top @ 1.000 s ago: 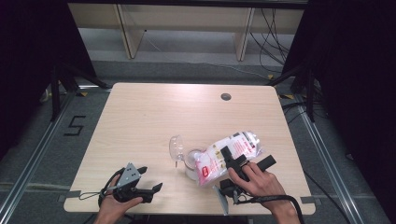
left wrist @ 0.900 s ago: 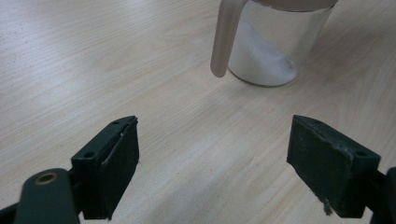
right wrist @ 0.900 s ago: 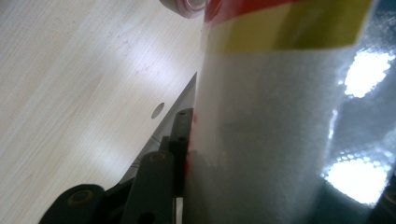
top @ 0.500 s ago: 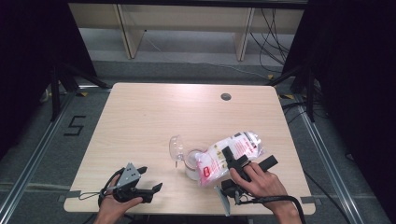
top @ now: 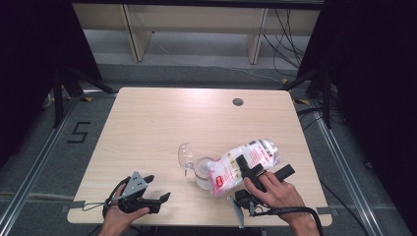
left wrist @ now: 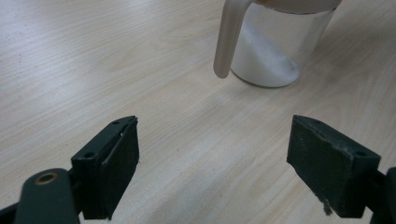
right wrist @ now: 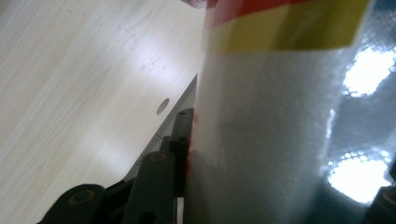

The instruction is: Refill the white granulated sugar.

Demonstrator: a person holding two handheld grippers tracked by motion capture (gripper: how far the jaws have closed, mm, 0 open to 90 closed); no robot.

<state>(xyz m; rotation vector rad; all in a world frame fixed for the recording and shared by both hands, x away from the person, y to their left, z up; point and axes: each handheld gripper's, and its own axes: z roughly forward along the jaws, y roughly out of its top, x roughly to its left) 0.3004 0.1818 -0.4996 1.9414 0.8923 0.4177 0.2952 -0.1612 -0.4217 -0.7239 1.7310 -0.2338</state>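
A clear plastic bag (top: 246, 160) of white grains, printed in red, lies tilted with its lower end over a glass jar (top: 201, 172). The jar's clear lid (top: 186, 155) is swung open to the left. My right gripper (top: 263, 167) is shut on the bag's middle, one jaw on each side. In the right gripper view the bag (right wrist: 271, 130) sits pressed between the jaws. My left gripper (top: 157, 188) rests open near the table's front left edge. In the left gripper view its jaws (left wrist: 212, 163) stand wide apart around bare wood, and the jar (left wrist: 271, 51) stands ahead, white grains at its bottom.
The light wooden table (top: 147, 128) has a round cable hole (top: 238, 102) at the back right. Shelving legs and cables stand on the floor beyond the far edge. Dark curtains flank both sides.
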